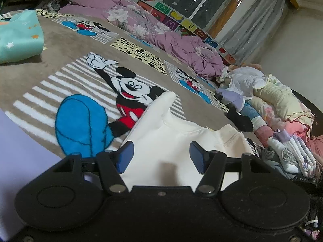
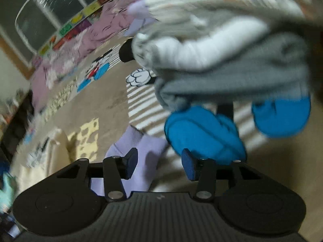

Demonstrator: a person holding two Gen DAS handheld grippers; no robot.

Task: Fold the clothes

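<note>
A cream-white garment (image 1: 171,141) lies on the cartoon-mouse rug (image 1: 80,84), one corner pointing away from me. My left gripper (image 1: 161,158) hovers over its near part, open, with the cloth showing between the blue pads (image 1: 126,157) and neither pad pressing on it. In the right wrist view a lavender piece of cloth (image 2: 141,147) lies on the rug (image 2: 105,100) under the left finger. My right gripper (image 2: 159,165) is open above it, nothing clamped. A blurred grey and white bundle of clothes (image 2: 232,50) fills the upper right of that view.
A turquoise star-print garment (image 1: 18,36) lies far left. A purple floral quilt (image 1: 151,26) runs along the back by the window. A heap of mixed clothes (image 1: 282,121) lines the right side. Another cream garment (image 2: 50,151) lies at the left in the right wrist view.
</note>
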